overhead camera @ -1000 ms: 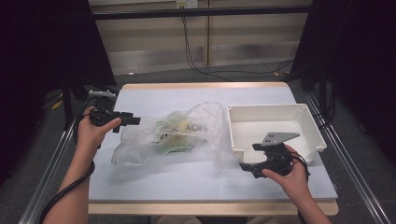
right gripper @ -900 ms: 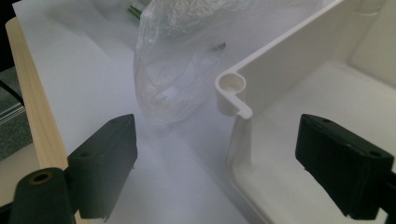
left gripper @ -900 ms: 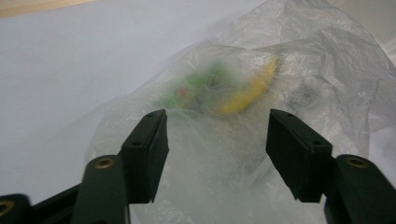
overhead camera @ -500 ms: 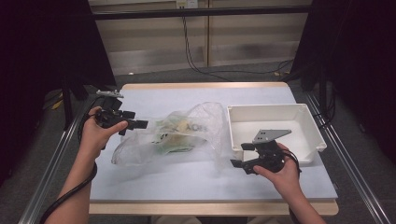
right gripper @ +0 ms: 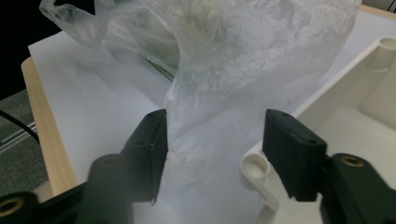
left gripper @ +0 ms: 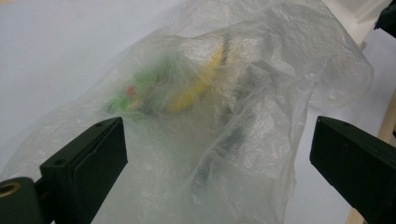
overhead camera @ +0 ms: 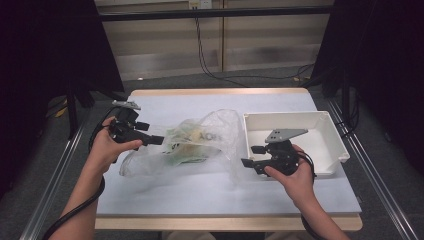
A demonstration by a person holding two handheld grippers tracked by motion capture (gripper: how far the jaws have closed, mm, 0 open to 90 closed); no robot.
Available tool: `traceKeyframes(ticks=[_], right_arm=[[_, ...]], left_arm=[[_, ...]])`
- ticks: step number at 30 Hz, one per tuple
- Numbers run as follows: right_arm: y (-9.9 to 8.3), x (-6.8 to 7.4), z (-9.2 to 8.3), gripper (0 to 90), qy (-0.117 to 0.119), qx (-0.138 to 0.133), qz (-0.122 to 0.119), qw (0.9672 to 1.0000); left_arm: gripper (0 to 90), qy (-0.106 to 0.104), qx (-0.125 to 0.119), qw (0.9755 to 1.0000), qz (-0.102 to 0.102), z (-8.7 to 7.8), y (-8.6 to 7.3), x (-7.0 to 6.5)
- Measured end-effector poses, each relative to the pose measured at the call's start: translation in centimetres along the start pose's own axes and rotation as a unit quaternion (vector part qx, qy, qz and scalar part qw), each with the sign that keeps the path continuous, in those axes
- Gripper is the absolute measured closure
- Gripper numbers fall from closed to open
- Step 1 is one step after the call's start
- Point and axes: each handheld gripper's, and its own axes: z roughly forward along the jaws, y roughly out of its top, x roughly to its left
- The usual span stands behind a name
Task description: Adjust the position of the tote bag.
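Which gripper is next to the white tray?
The right gripper: it sits at the white tray's front corner. The left gripper is across the plastic bag, far from it.

One clear plastic bag lies near the middle of the tabletop, and one white tray sits against the tabletop's right edge. Two grippers are over the tabletop: one left gripper by the left edge and one right gripper at the tray's near-left corner, each with two black jaws spread apart. Two hands hold them, one left hand and one right hand. The items inside the bag are too blurred to count
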Motion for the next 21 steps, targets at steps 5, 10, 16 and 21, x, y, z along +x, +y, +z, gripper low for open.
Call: traceKeyframes(ticks=[5, 10, 16, 21], right_arm=[[1.2, 1.0, 1.4, 55.6, 0.008, 0.013, -0.015, 0.9998], [2.2, 2.3, 2.9, 64.9, 0.035, 0.008, -0.015, 0.9992], [3.1, 3.6, 4.8, 67.1, 0.049, 0.008, -0.020, 0.9986], [3.6, 4.5, 5.7, 66.2, 0.060, 0.008, -0.024, 0.9979]], left_arm=[[9.5, 0.001, 0.005, 0.9998, 0.020, -0.1, -0.1, -0.4], [11.1, 0.003, 0.012, 0.9994, 0.032, 0.1, -0.3, -0.6], [15.6, 0.019, 0.032, 0.9986, 0.037, 0.8, -0.6, -0.5], [32.3, 0.022, 0.042, 0.9975, 0.053, 1.6, -0.8, -0.5]])
